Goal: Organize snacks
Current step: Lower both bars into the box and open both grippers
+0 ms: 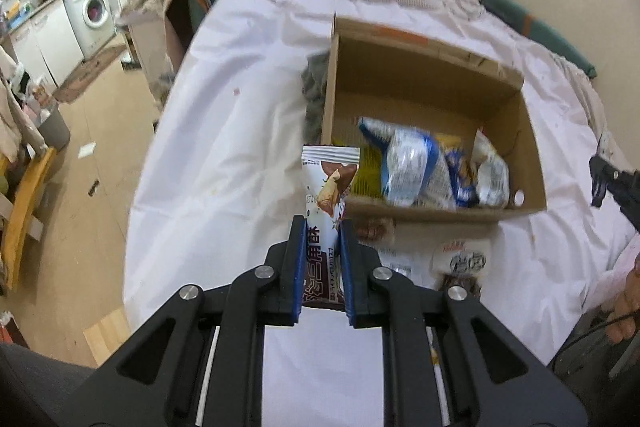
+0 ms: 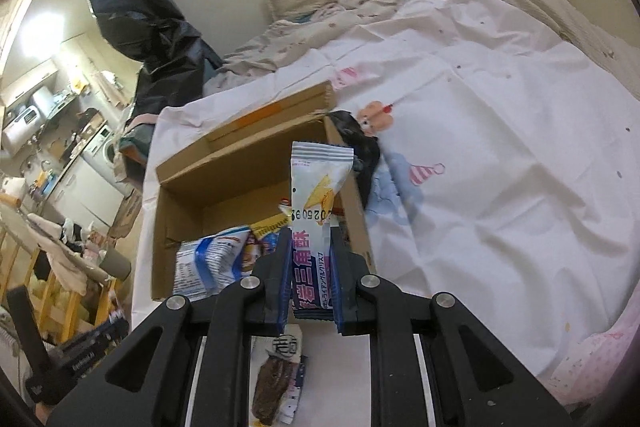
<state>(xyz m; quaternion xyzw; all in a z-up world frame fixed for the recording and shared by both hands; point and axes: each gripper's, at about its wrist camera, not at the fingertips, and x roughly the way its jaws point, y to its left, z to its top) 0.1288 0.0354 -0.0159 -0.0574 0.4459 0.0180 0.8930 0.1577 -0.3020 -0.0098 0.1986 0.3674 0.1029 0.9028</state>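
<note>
Beside cardboard box (image 1: 424, 75), dark cloth (image 1: 316, 83), loose packets (image 1: 460, 263)

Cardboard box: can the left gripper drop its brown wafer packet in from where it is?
Probably yes. The left gripper is shut on the brown wafer packet just short of the cardboard box, whose top is open. Only the low near wall and blue snack bags inside lie ahead.

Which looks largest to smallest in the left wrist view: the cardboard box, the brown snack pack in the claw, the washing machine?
1. cardboard box
2. brown snack pack, though it is nearest the camera, so it looks bigger than it is
3. washing machine, far away in the background, so its true size is unsure
</note>
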